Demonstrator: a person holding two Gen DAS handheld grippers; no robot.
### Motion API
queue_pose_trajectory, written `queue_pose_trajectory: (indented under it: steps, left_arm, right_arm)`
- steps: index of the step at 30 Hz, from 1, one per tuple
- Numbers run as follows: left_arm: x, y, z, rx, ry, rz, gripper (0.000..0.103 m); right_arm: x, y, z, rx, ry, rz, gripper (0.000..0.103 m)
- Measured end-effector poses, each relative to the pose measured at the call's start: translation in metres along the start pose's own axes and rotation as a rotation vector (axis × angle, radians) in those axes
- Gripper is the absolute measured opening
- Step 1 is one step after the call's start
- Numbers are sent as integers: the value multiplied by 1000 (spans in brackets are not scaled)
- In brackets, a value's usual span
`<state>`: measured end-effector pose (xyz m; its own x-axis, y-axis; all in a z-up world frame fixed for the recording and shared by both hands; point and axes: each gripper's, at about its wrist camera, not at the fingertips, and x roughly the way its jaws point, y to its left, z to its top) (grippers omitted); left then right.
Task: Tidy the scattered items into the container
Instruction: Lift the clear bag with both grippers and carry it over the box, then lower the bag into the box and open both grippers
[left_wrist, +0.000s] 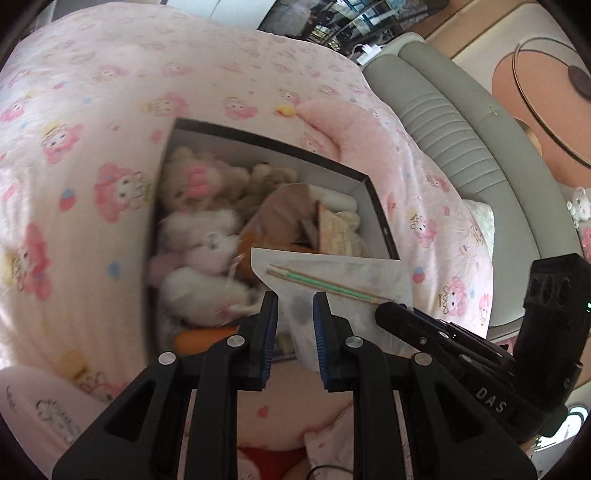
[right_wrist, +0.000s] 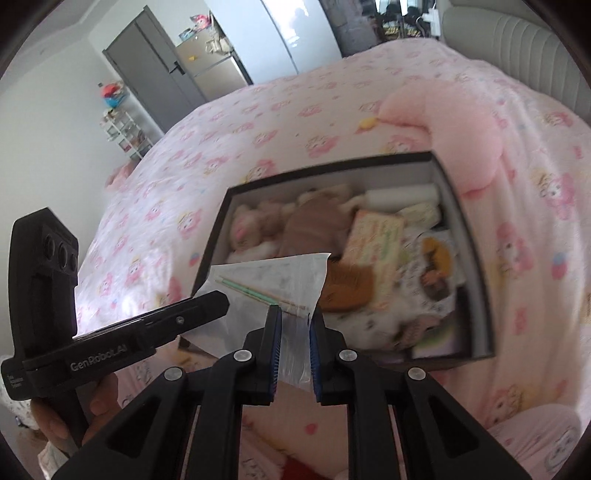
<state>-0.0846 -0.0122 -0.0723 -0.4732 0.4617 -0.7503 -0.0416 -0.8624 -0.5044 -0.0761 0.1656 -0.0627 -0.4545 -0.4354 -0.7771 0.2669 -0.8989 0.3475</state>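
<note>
On the pink cartoon-print bedspread (right_wrist: 258, 122) we see the dark-rimmed box (right_wrist: 476, 258), already packed with plush toys (left_wrist: 199, 236). Both grippers hold one clear zip bag (right_wrist: 273, 280) just over its near edge. Left gripper (left_wrist: 295, 306) and right gripper (right_wrist: 295, 317) each show a narrow gap with plastic between the pads; firm clamping we cannot tell. Green-tipped sticks (left_wrist: 325, 284) inside lie crosswise, the box straight ahead.
</note>
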Motion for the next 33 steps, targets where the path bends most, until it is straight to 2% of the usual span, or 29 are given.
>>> queue_pose_trajectory:
  steps: [3,7,8,14,17,20,22,23,26,28,30,33]
  left_arm:
    - [20,-16,14,21,22,24,22]
    - [55,-20,19,47,87,98,22]
    - [60,-19,19,47,100,119,22]
    - [46,-7,20,-9,19,94,22]
    - [57,-11,22,7,43,98,22]
    - [68,-20,22,30,55,66,22]
    - [73,-27,21,47,62,44,22]
    - [76,-31,21,57,67,33,22]
    - [86,-38,18,72,95,17,22]
    - [91,-37,13,69,119,37,22]
    - [89,-33,12,47,121,46,18]
    - [79,-32,12,38,96,27,18]
  right_arm:
    - [0,-16,14,-11,-27,-42,13]
    - [46,-54,21,57,124,-128,13]
    - [50,-60,21,63,125,-140,13]
    - [28,-72,24,84,-8,-144,14]
    - [23,-70,29,75,-31,-174,14]
    - [24,-69,29,68,-16,-173,15]
    - [30,-70,29,42,17,-191,25]
    - [32,-70,29,30,23,-203,25]
    - [25,-73,33,7,-36,-205,25]
    - [15,-75,33,0,-83,-200,25]
    - [11,-77,35,7,-91,-229,25]
    - [7,-79,37,15,-104,-242,25]
